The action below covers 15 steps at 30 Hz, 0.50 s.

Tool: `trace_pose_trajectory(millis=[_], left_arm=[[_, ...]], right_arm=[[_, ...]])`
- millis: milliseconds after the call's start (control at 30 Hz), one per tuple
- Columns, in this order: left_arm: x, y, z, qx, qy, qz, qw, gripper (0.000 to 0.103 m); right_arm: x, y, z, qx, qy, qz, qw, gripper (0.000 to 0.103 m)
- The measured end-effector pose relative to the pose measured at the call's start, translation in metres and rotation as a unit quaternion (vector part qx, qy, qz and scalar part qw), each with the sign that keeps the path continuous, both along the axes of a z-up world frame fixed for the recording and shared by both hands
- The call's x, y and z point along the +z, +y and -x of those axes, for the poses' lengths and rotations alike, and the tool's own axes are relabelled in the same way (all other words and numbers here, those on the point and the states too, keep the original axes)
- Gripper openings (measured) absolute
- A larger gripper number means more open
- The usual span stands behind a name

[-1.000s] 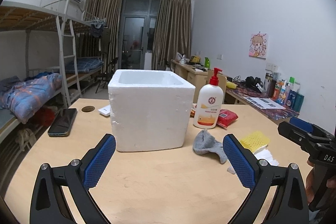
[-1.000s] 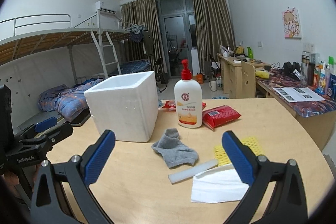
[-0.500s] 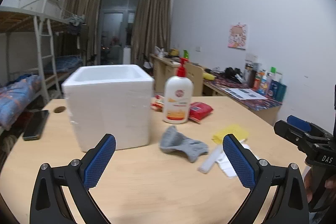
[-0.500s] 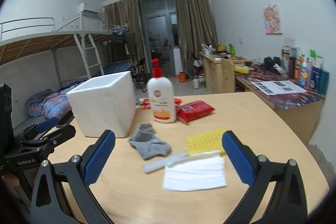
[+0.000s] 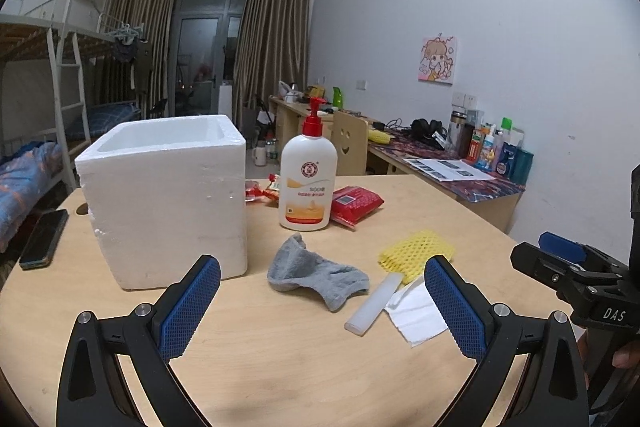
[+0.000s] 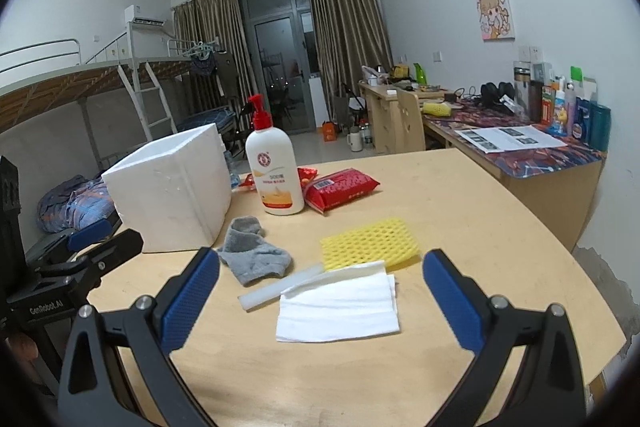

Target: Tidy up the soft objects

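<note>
A grey sock (image 5: 316, 273) (image 6: 253, 256) lies on the wooden table (image 5: 280, 367) beside a white foam box (image 5: 168, 195) (image 6: 172, 187). A yellow foam net (image 5: 416, 251) (image 6: 370, 243), a white foam strip (image 5: 372, 303) (image 6: 280, 289) and a folded white tissue (image 5: 418, 311) (image 6: 340, 309) lie to its right. My left gripper (image 5: 322, 309) is open and empty, above the table in front of the sock. My right gripper (image 6: 320, 301) is open and empty, in front of the tissue.
A white pump bottle (image 5: 308, 179) (image 6: 274, 171) and a red wipes pack (image 5: 354, 203) (image 6: 340, 189) stand behind the sock. A phone (image 5: 44, 239) lies at the table's left edge. A cluttered desk (image 6: 520, 147) runs along the right wall.
Both grippers have swung to the right. The left view now centres on the sock instead of the box; the right view now centres on the tissue and yellow net. Both stay open.
</note>
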<state>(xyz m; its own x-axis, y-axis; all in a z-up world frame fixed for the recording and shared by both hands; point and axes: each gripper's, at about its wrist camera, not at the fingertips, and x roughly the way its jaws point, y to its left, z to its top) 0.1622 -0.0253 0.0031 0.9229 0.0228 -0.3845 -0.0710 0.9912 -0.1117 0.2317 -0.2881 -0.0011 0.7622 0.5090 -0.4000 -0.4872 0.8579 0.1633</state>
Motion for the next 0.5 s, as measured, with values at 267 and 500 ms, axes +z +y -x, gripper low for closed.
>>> trace_pose_trajectory(millis=[267, 500], left_arm=[[-0.001, 0.0, -0.009, -0.004, 0.007, 0.0, 1.0, 0.102], [-0.009, 0.003, -0.031, -0.009, 0.036, 0.003, 0.9993, 0.102]], right_arm=[[-0.002, 0.002, -0.011, 0.003, 0.01, 0.006, 1.0, 0.103], [-0.008, 0.008, -0.026, 0.006, 0.026, 0.021, 0.999, 0.103]])
